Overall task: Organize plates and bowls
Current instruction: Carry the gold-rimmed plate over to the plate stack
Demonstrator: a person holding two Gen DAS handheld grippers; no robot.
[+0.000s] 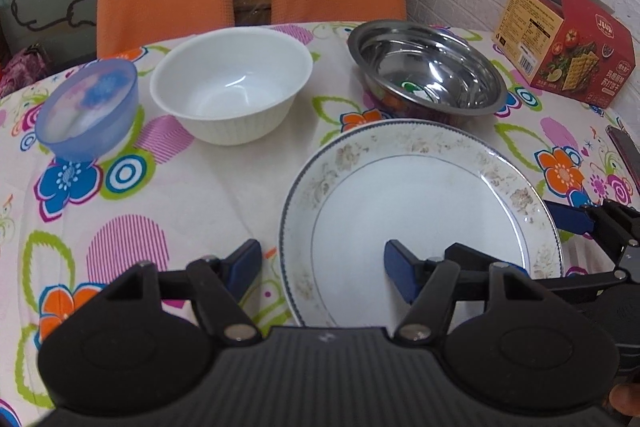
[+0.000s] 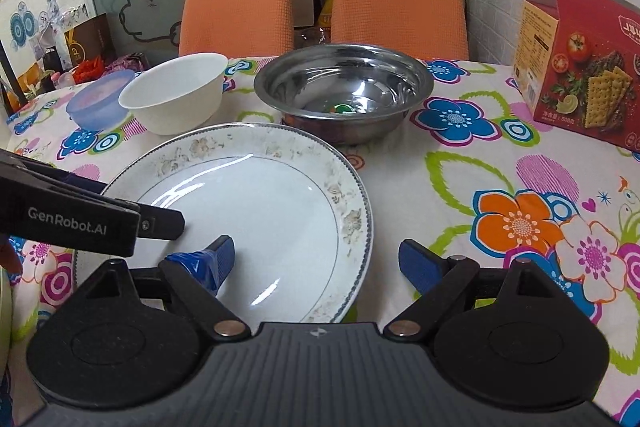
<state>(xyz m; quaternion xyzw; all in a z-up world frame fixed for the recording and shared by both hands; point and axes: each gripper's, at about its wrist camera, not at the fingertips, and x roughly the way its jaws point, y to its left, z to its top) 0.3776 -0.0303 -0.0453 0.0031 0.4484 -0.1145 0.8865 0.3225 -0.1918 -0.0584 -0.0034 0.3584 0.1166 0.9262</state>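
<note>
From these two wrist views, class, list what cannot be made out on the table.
- Plate: near rim hidden by the left gripper body in the left wrist view.
- Steel bowl: coloured label inside, too small and glare-washed to read.
- Blue bowl: partly hidden behind the white bowl, right wrist view.
- Cracker box: cut off by the right edge.

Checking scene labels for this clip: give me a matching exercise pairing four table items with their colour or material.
Things:
1. plate
2. small bowl
3. middle bowl
4. far right bowl

Looks:
A. shiny steel
B. plain white, ribbed side
C. translucent blue
D. white with a faded floral rim

Pairs: 1-D, 2-C, 3-B, 4-A
</note>
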